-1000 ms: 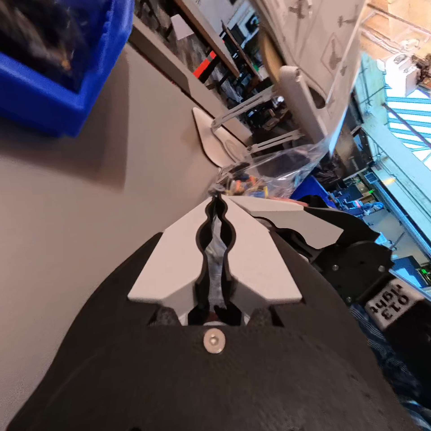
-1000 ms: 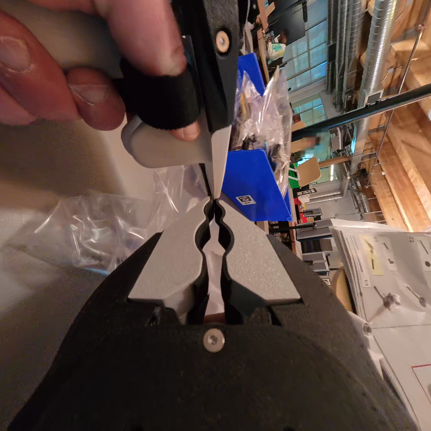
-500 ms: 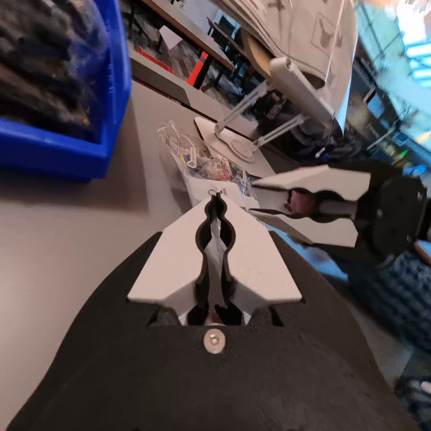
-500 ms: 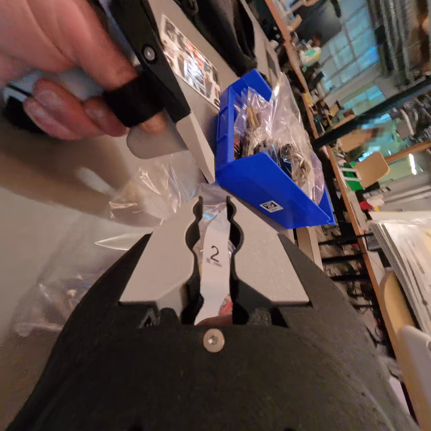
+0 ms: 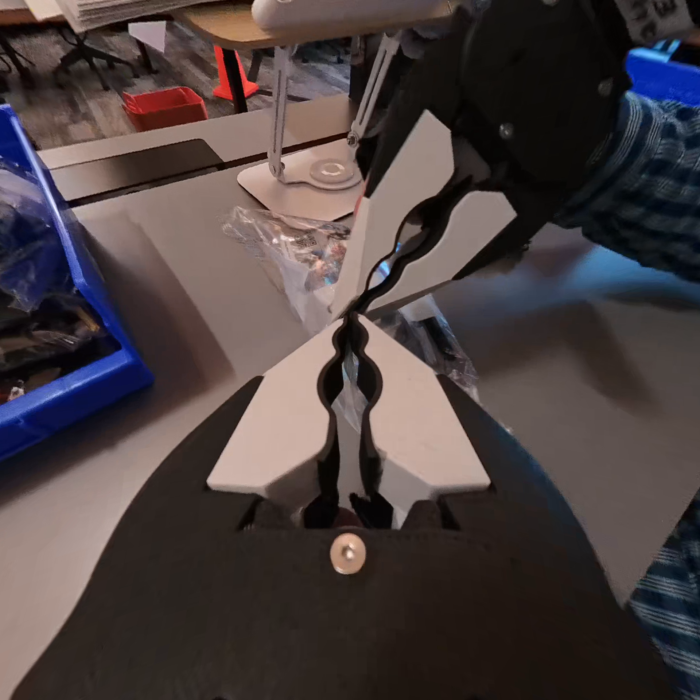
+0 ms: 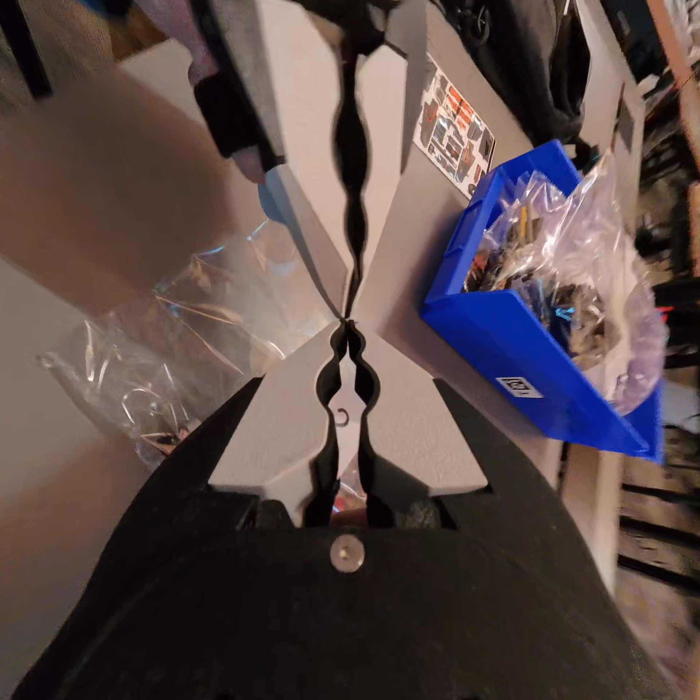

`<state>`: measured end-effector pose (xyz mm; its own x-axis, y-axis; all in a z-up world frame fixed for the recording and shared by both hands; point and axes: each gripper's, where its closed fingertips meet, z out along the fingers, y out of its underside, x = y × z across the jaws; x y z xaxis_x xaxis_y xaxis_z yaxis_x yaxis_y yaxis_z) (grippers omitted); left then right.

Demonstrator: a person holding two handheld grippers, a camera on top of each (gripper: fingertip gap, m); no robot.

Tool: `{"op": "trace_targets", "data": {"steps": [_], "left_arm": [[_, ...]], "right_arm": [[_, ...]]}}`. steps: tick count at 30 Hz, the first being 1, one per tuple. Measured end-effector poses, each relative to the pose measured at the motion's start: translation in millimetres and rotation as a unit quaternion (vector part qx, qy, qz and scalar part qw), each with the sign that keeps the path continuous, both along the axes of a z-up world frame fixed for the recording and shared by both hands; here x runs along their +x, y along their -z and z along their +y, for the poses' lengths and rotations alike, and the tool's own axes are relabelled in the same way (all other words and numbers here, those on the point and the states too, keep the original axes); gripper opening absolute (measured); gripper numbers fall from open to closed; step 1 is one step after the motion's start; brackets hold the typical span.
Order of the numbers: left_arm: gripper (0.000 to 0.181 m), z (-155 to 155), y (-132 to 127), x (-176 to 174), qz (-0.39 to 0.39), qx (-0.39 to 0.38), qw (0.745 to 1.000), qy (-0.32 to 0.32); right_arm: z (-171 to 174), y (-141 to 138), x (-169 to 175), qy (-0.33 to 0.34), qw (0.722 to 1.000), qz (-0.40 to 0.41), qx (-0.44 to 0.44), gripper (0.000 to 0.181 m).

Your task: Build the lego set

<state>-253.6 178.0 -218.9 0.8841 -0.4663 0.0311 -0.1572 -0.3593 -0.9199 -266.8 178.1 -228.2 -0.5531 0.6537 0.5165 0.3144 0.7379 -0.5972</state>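
Observation:
A clear plastic bag of Lego pieces (image 5: 299, 246) lies on the grey table (image 5: 170, 288). My left gripper (image 5: 351, 322) is shut on one edge of the bag. My right gripper (image 5: 350, 308) comes in from the upper right and meets it tip to tip. In the right wrist view my right gripper (image 6: 346, 326) is shut on the bag (image 6: 151, 363), with the bag's white label between its fingers. The left gripper (image 6: 346, 313) faces it from above, held by a hand (image 6: 94, 197).
A blue bin (image 5: 79, 382) of bagged pieces stands to the left, and it also shows in the right wrist view (image 6: 503, 341). A white stand base (image 5: 299, 185) sits behind the bag. A picture sheet (image 6: 454, 132) lies beyond the bin. A red bin (image 5: 163, 106) is on the floor. Both grippers' tips are close together, under 4 cm apart.
My right gripper was open and apart half a second ago; it has closed on the bag right against the left gripper's tips. Both views have swung round.

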Motion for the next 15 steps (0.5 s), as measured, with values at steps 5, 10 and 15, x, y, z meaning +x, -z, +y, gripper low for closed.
{"op": "trace_targets", "data": {"steps": [5,10,15], "left_arm": [[0.000,1.9,1.2,-7.9,0.108,0.040,0.993,-0.007],[0.000,3.9,14.4,-15.5,0.211,0.063,0.975,-0.034],[0.000,2.3,45.4,-25.5,0.334,0.065,0.939,-0.049]], "right_arm": [[1.7,1.6,-7.0,0.058,0.984,-0.038,-0.162,0.000],[3.3,15.8,-13.4,0.104,0.954,-0.073,-0.271,0.000],[1.2,48.4,-20.5,0.143,0.920,-0.124,-0.344,0.000]]}}
